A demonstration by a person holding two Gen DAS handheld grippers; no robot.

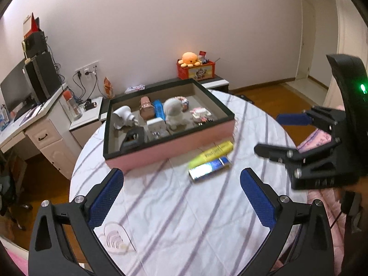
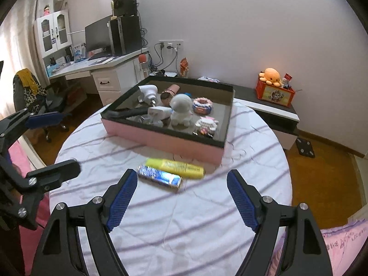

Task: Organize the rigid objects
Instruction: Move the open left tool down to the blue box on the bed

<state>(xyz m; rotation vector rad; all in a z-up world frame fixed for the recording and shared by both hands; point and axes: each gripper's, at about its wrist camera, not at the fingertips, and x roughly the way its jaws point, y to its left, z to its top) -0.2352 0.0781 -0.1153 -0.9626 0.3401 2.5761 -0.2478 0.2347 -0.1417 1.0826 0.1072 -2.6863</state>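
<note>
A pink box with a black rim sits on the round table and holds several small items, among them a white figurine. In front of it lie a yellow highlighter and a shiny blue packet, side by side. My left gripper hovers open over the cloth, nearer than both items, holding nothing. My right gripper is open too, just short of the packet, with nothing between its blue pads.
The table wears a white cloth with purple stripes. A desk with a monitor stands at the left. A low cabinet bears a red box with an orange plush octopus. Wooden floor surrounds the table, and pink bedding lies near me.
</note>
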